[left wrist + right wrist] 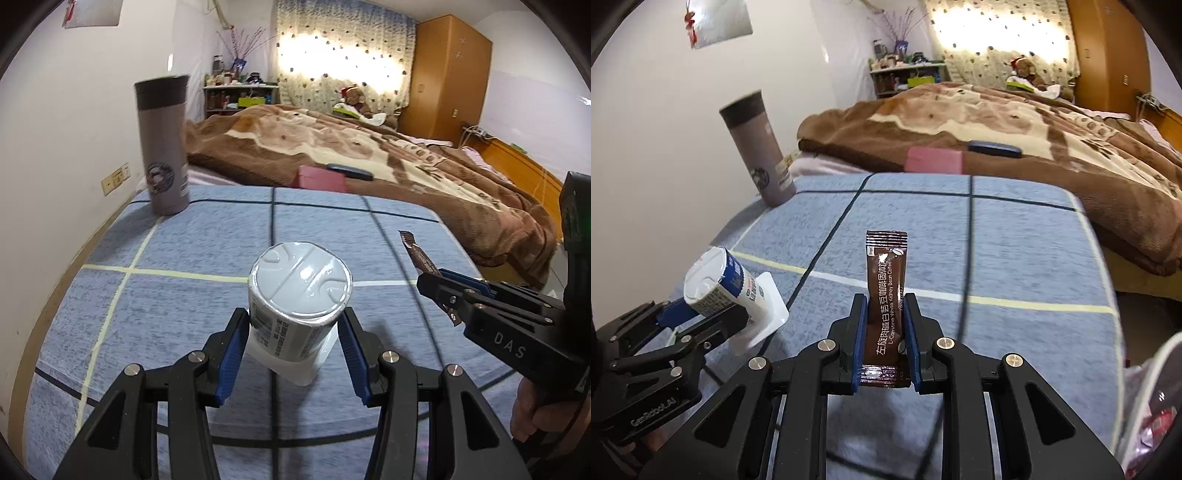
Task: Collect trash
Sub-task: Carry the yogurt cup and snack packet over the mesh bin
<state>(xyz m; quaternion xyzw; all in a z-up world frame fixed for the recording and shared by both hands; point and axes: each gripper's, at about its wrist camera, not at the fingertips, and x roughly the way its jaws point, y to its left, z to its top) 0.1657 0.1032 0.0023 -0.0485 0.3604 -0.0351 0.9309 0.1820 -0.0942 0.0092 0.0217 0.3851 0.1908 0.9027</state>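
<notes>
The left hand-held gripper (295, 332) clasps the yogurt cup (299, 295); the right hand-held gripper (884, 332) pinches the coffee sachet (886, 295); both should stay clenched until over the bag (1152, 406) at 4 o'clock.

Grey tumbler (162, 147) upright on the blue checked cloth (207, 236), brown blanket (332, 147) behind, wooden wardrobe (443, 74) beyond.
</notes>
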